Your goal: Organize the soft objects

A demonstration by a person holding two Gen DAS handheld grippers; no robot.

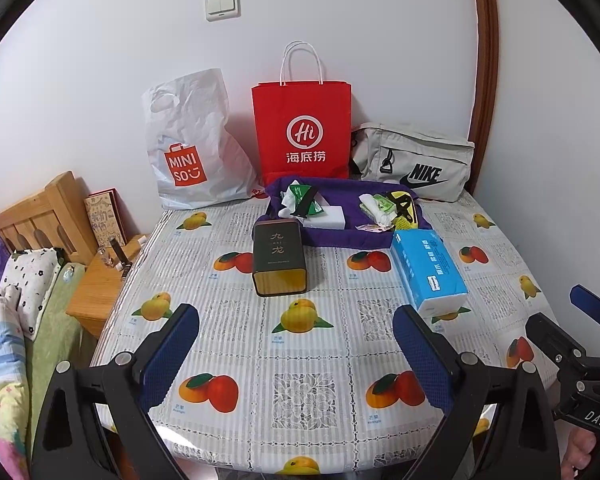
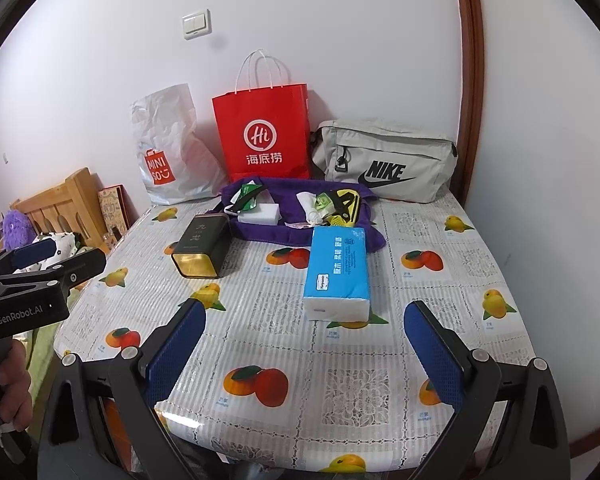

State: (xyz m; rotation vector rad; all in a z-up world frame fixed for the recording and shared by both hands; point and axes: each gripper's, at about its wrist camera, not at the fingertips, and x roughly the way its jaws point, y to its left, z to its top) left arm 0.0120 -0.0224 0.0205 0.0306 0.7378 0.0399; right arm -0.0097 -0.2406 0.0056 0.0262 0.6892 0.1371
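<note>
A blue tissue pack (image 1: 428,270) (image 2: 337,270) lies on the fruit-print tablecloth (image 1: 300,384) (image 2: 340,392), right of centre. Left of it a dark tin box (image 1: 279,262) (image 2: 204,250) lies on its side. Behind both, a purple cloth (image 1: 328,237) (image 2: 268,234) holds a white block (image 1: 328,216) (image 2: 262,213), crumpled tissues, green packets and a yellow-black item. My left gripper (image 1: 297,310) (image 2: 60,258) hovers open and empty over the table's front left. At the front right, my right gripper (image 2: 306,308) (image 1: 568,316) is also open and empty, just short of the tissue pack.
Against the back wall stand a white Miniso plastic bag (image 1: 192,148) (image 2: 164,152), a red paper bag (image 1: 302,132) (image 2: 264,136) and a grey Nike pouch (image 1: 416,164) (image 2: 384,164). A bed with a wooden headboard (image 1: 40,212) and a nightstand (image 1: 96,288) lie left of the table. A hand (image 2: 8,380) holds the left gripper.
</note>
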